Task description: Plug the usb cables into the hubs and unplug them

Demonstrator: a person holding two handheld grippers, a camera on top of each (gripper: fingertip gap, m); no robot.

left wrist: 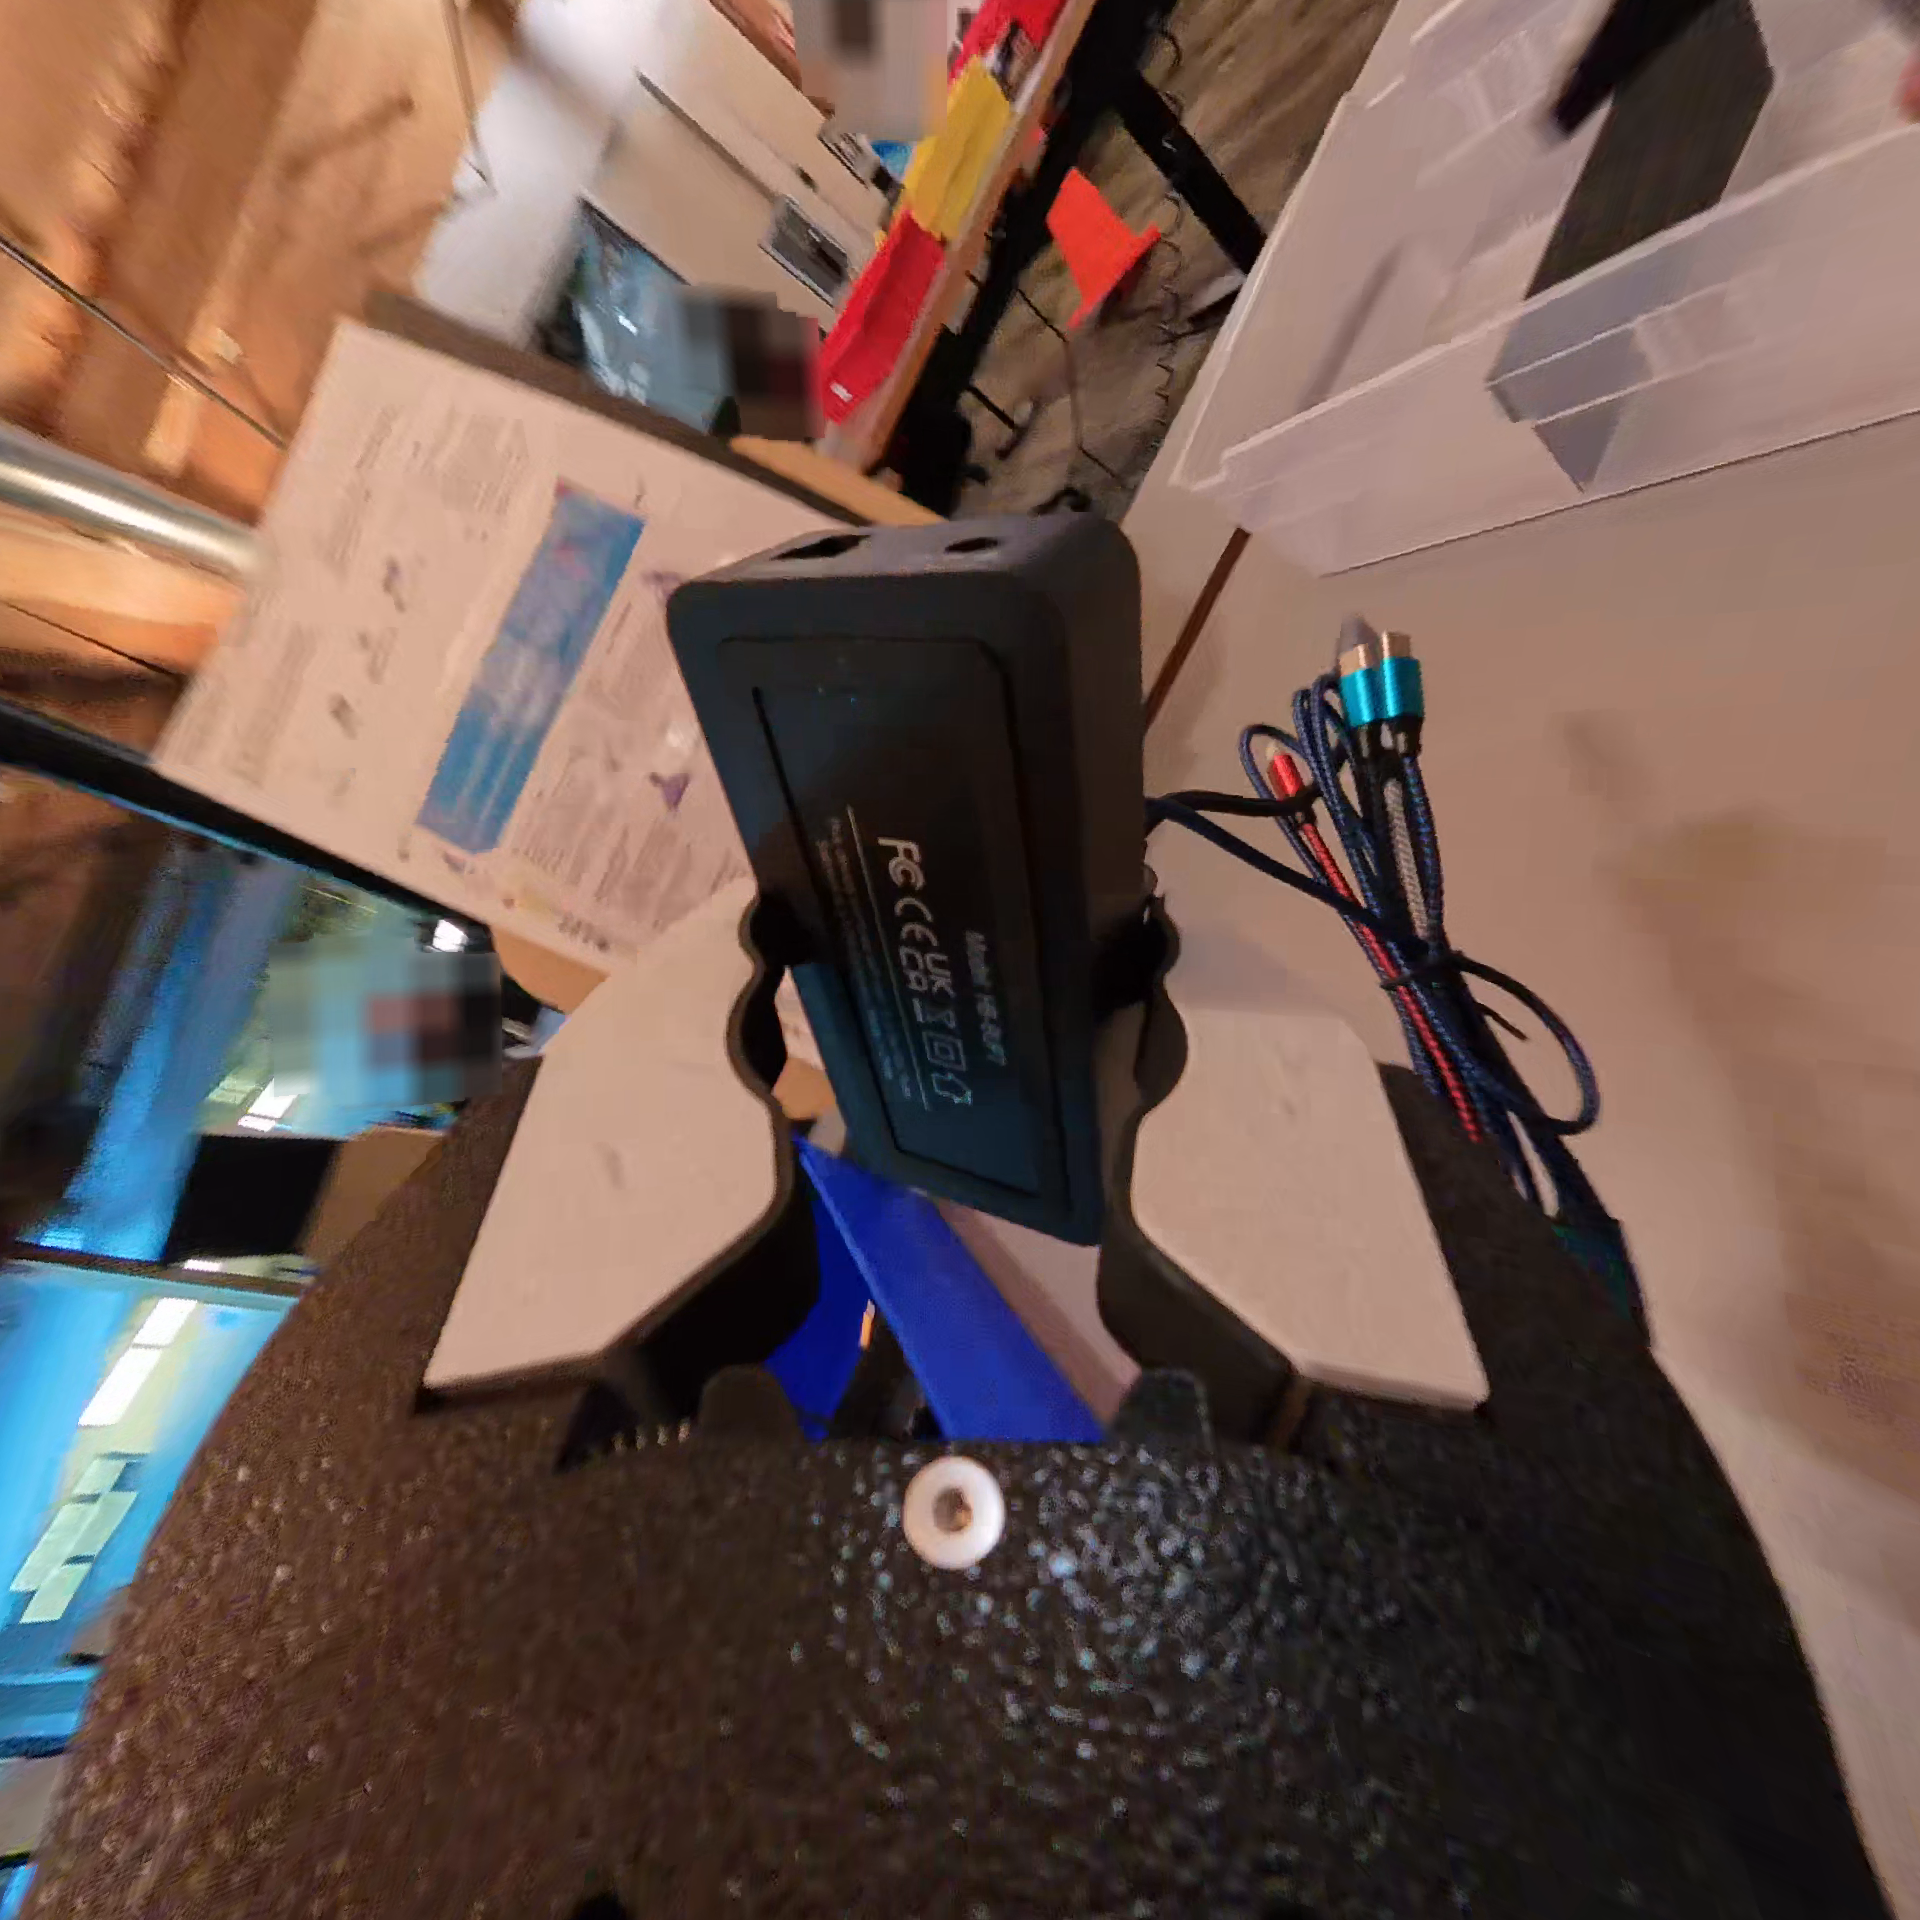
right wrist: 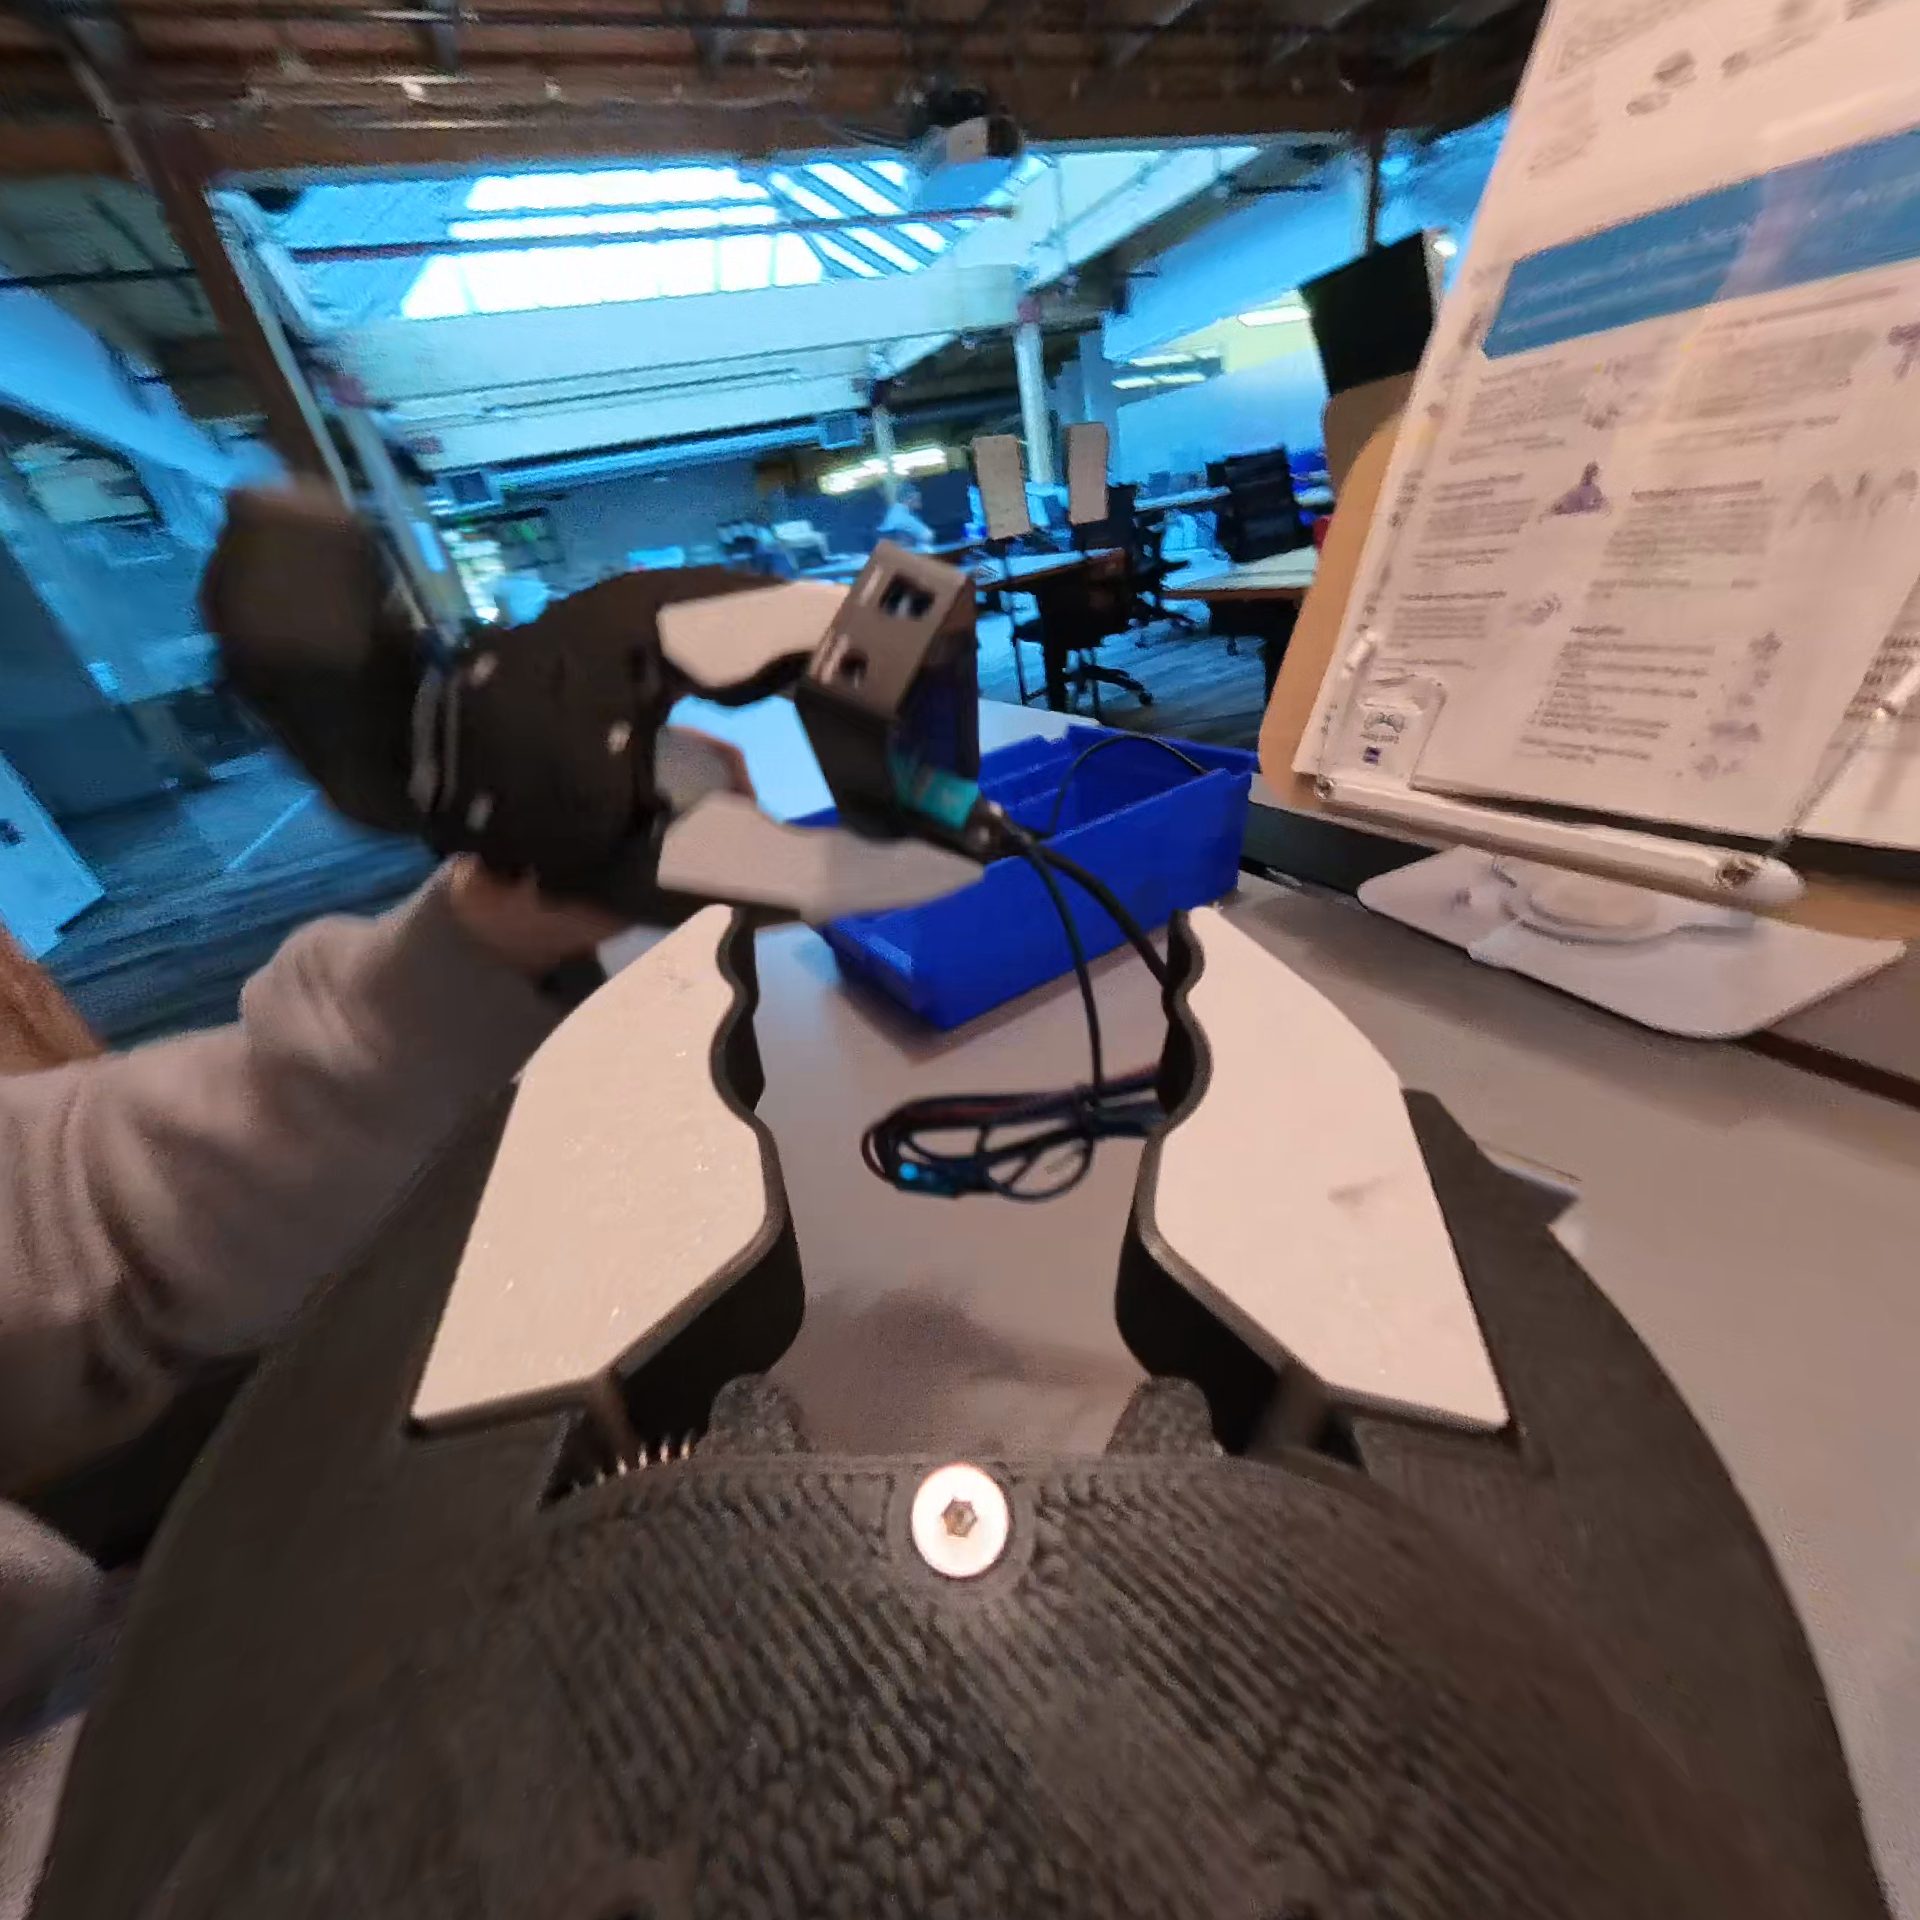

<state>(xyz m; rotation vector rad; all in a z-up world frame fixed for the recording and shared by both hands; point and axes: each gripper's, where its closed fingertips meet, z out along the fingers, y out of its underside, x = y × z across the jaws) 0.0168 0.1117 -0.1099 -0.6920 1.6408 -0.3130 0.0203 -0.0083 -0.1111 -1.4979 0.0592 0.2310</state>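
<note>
Your table (right wrist: 1714, 1299) is grey, and a document stand (right wrist: 1621, 862) with printed sheets sits along its far right edge. A blue bin (right wrist: 1101, 831) rests near the far edge, straight ahead of your right gripper. A clear plastic tub (left wrist: 1455, 395) shows in the left wrist view, also near an edge.

Your left gripper (left wrist: 951, 977) is clenched on the black hub (left wrist: 914, 831), holding it up off the table, label side toward its camera and ports at the far end. In the right wrist view, a cable with a teal plug (right wrist: 940, 805) is seated in the hub's (right wrist: 894, 675) lower side and drops to the bundle of braided cables (right wrist: 1008, 1143) lying on the table in front of the blue bin. That bundle (left wrist: 1392, 914) is tied, with spare teal and red connectors fanned out.

Your right gripper (right wrist: 961, 1039) is released, fingers spread wide and empty, low over the table with the bundle between its tips.

By my reading, one cable is plugged and you are at the unplugging step, or fetching a second connector. Either way, bring the right gripper to a plug body, close on its metal sleeve rather than the braid, and pull straight along the port's axis while the left keeps the hub steady.
</note>
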